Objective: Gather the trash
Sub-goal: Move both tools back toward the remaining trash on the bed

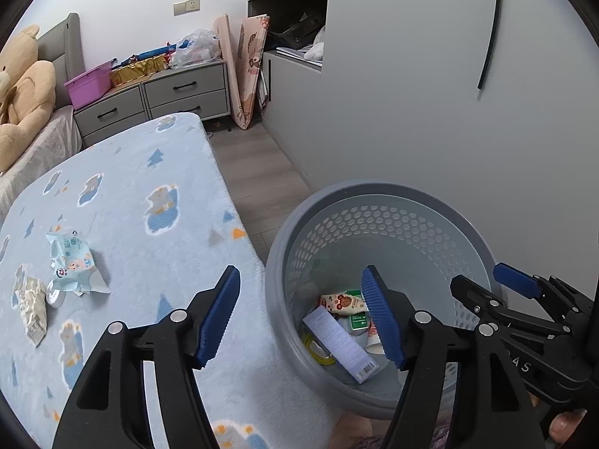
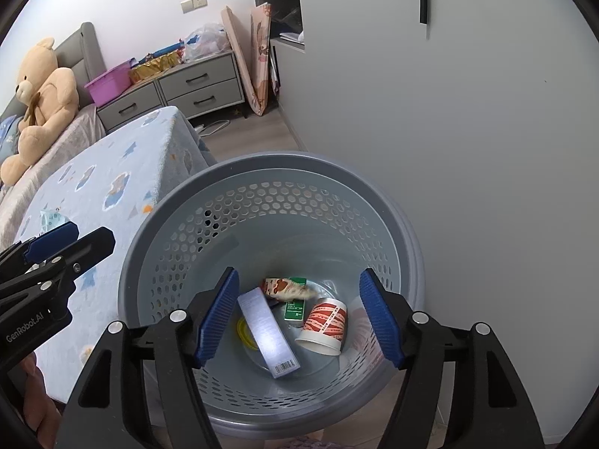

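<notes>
Right gripper (image 2: 299, 314) gapes wide, empty, above the bin's rim (image 2: 262, 166); left gripper (image 1: 303, 318) likewise, straddling the bed edge (image 1: 239, 224)

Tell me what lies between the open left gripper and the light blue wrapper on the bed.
Only bare blanket: the left wrist view shows nothing between the left gripper and the light blue wrapper.

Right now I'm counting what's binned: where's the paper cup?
In the right wrist view, the paper cup lies on its side at the bottom of the grey basket, right of the long box.
</notes>
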Demonstrator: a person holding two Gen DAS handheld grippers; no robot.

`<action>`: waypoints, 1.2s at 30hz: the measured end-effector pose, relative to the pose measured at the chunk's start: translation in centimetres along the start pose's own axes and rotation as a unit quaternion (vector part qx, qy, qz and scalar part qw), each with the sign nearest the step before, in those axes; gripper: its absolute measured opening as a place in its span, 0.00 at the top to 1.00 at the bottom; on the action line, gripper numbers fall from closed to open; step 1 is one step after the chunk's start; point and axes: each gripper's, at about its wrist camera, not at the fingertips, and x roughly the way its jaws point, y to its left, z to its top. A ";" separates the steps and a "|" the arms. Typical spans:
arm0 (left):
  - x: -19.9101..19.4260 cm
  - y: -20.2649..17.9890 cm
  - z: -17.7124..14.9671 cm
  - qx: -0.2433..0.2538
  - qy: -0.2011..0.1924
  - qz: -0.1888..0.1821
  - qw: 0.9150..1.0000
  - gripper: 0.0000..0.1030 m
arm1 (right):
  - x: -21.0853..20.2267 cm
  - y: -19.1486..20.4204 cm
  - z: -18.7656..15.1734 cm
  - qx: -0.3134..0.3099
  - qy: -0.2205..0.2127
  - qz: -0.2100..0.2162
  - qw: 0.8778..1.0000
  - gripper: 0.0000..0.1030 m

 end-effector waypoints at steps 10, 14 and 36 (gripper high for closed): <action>-1.8 2.9 -1.0 -0.020 -0.006 0.018 1.000 0.37 | -0.3 0.9 -0.3 -0.005 -0.001 0.003 1.000 0.34; -2.8 4.3 -1.6 -0.030 -0.010 0.028 0.999 0.37 | -0.6 1.9 -0.5 -0.012 -0.002 0.006 1.000 0.34; -8.1 15.5 -4.4 -0.100 -0.029 0.093 0.990 0.37 | -0.9 10.9 -1.1 -0.052 0.007 0.058 0.997 0.31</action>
